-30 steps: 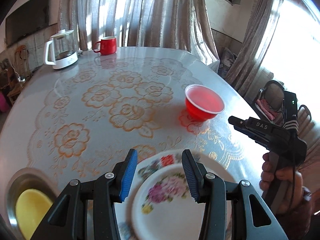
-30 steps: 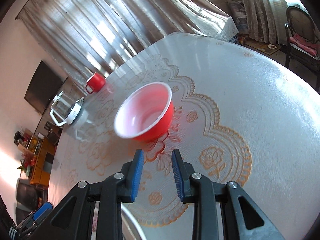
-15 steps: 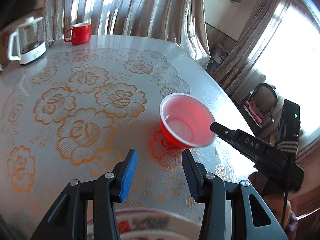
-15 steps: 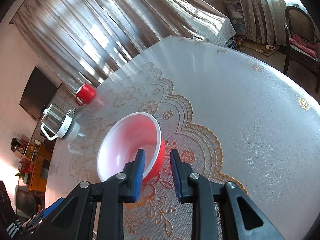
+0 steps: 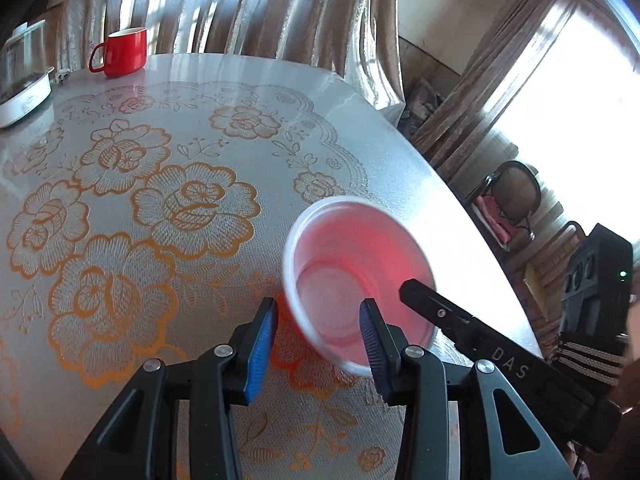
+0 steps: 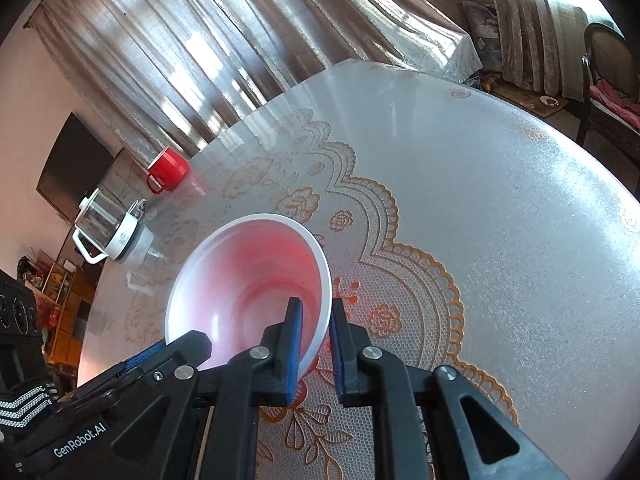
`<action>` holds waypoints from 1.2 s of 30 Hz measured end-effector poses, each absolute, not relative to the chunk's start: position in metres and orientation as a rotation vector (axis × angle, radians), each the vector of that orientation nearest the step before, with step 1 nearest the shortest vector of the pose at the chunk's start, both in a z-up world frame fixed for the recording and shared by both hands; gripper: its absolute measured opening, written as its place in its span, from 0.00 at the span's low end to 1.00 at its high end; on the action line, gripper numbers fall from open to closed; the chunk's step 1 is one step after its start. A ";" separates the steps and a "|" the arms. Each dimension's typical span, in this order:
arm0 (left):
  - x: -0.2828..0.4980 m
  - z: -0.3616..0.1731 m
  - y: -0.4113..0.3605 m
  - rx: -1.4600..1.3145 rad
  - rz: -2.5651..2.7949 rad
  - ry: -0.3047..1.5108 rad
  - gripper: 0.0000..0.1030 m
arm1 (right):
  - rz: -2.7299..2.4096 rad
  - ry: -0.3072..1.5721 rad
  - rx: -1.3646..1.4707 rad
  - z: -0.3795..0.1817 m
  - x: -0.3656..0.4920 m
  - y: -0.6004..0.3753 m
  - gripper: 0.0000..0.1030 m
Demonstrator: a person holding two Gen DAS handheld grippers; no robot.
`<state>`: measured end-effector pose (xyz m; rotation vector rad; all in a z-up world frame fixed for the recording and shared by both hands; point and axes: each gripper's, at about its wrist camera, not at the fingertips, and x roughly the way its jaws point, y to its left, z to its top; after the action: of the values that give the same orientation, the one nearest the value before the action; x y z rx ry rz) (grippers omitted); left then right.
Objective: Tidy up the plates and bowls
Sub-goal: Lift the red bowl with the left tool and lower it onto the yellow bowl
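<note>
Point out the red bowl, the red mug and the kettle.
red bowl [image 6: 256,280]: right wrist view, inner wall.
red mug [image 5: 126,52]: left wrist view, outer side.
kettle [image 6: 102,220]: right wrist view, glass body.

The right hand-held gripper [image 6: 314,350] has moved up to the red bowl [image 6: 256,276] and now straddles its near rim, one finger inside; the bowl has tipped; the left hand-held gripper [image 5: 318,346] has left the plates and come close to the bowl.

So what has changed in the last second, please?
The right gripper moved forward to the red bowl and put its fingers over the near rim, one inside, one outside. The left gripper left the flowered plates and came close to the bowl, open. Red mug and kettle stayed.
</note>
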<state>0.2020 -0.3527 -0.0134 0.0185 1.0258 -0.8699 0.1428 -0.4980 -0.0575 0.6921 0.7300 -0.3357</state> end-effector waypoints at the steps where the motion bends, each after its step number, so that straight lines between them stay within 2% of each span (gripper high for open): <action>1: 0.199 -0.011 -0.347 0.007 -0.873 1.018 0.40 | -0.325 0.732 0.689 -0.057 0.143 -0.495 0.12; 21: 0.147 0.050 -0.212 -0.035 -0.711 0.864 0.41 | -0.078 0.722 0.622 -0.011 0.140 -0.389 0.12; 36: 0.108 0.054 -0.067 -0.135 -0.568 0.823 0.41 | 0.161 0.788 0.503 0.003 0.145 -0.258 0.12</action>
<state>0.1077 -0.0674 0.0544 -0.1352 0.8228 -0.5678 0.1451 -0.2576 0.0034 0.5035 0.7876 0.1611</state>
